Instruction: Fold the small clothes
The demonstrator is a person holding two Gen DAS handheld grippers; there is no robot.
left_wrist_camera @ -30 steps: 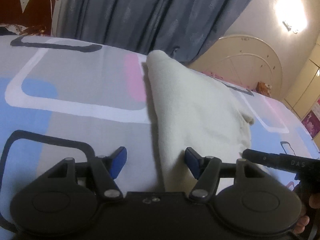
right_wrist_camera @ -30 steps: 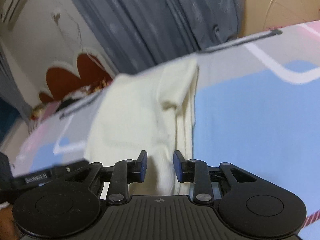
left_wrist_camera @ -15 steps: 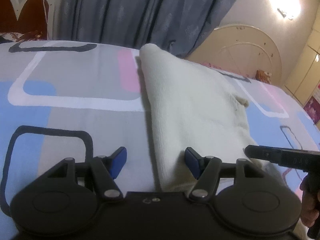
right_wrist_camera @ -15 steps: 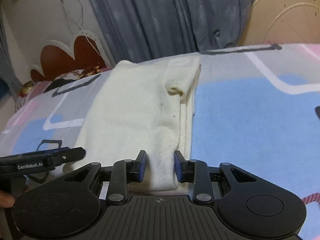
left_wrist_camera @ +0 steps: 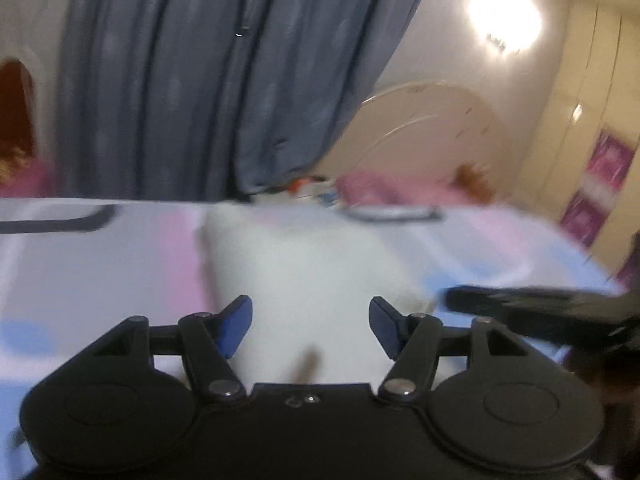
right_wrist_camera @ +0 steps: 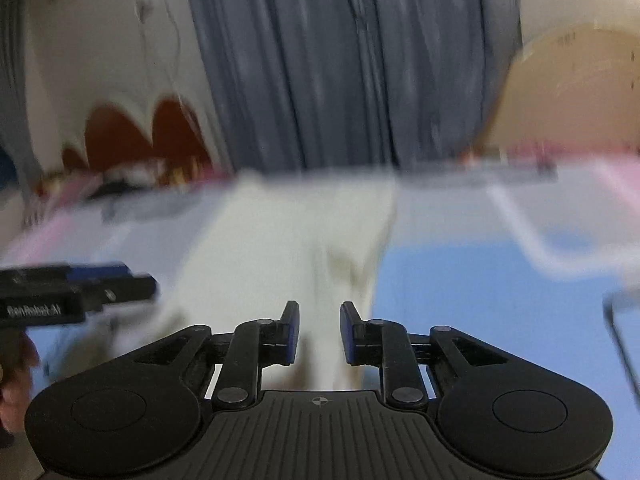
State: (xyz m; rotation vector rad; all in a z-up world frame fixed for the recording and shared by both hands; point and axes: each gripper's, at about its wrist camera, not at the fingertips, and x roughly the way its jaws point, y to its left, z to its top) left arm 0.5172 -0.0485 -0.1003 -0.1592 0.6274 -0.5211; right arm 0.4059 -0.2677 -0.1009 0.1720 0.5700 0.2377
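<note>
A cream knit garment (left_wrist_camera: 312, 272) lies folded lengthwise on the patterned bed sheet (left_wrist_camera: 100, 264). My left gripper (left_wrist_camera: 310, 320) hovers over its near end, open wide, with cloth showing in the gap but untouched by either pad. In the right wrist view the same garment (right_wrist_camera: 280, 240) runs away from my right gripper (right_wrist_camera: 319, 332). Its jaws are closing, a narrow gap remains, and the garment's near edge shows between the blue pads. Each gripper appears at the side of the other's view: the right one (left_wrist_camera: 540, 308), the left one (right_wrist_camera: 72, 292). Both views are motion-blurred.
The sheet (right_wrist_camera: 480, 280) carries blue, pink and grey blocks. Grey curtains (left_wrist_camera: 224, 80) hang behind the bed, with a cream headboard (left_wrist_camera: 432, 140) at one end and a red-and-white one (right_wrist_camera: 132, 136) at the other. A wall lamp (left_wrist_camera: 504, 20) glares.
Both grippers have lifted and tipped up, so more of the curtains and wall shows. The right jaws have narrowed. The left jaws keep their width and now straddle the garment's end.
</note>
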